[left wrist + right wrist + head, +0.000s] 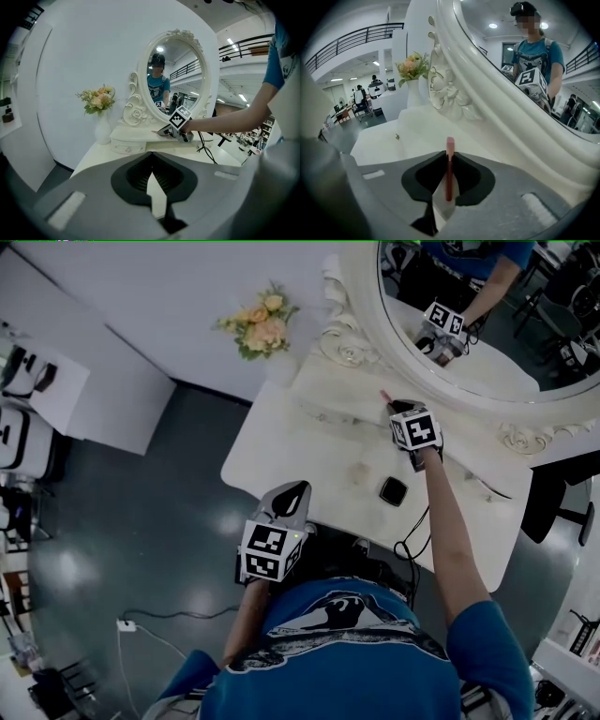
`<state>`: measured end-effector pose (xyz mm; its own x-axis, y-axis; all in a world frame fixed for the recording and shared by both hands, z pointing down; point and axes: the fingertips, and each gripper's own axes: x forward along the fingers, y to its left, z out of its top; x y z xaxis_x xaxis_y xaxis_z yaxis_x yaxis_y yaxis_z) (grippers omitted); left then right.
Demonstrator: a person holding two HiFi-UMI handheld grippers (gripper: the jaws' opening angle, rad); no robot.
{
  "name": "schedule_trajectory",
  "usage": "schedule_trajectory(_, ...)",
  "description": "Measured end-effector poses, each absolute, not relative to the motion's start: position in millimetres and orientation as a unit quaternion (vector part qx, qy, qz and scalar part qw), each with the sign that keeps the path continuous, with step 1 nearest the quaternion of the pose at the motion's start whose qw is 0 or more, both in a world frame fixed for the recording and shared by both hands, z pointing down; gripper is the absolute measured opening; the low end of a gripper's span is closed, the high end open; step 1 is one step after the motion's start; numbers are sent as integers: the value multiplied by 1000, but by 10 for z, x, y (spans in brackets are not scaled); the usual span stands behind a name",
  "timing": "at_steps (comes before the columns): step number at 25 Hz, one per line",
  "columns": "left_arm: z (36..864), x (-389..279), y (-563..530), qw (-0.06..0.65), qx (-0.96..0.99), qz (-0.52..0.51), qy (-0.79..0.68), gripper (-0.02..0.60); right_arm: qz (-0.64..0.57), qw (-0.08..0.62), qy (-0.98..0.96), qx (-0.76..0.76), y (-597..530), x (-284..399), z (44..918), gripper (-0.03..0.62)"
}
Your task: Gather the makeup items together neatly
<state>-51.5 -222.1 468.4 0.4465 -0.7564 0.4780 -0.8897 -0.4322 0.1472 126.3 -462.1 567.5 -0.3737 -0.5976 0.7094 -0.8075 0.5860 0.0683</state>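
A slim pink and red lip tube [450, 174] stands upright between the jaws of my right gripper [449, 157], which is shut on it. In the head view that gripper [392, 402] is over the raised drawer shelf [328, 395] at the foot of the mirror, and the tube's pink tip [384, 395] pokes out toward the shelf. A black square compact [394, 490] lies on the white dressing table [281, 446], nearer me than the right gripper. My left gripper [290, 494] hovers at the table's front edge, its jaws [151, 154] shut and holding nothing.
A large oval mirror [469, 324] in an ornate white frame rises behind the shelf. A white vase of flowers [262, 324] stands at the table's far left corner. A black cable [412, 540] trails over the front edge on the right. Grey floor lies to the left.
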Motion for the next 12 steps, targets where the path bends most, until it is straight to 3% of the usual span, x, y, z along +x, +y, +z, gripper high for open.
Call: schedule_trajectory(12, 4717, -519, -2327, 189, 856, 174, -448, 15, 116, 361, -797, 471, -4599, 1245, 5654, 51)
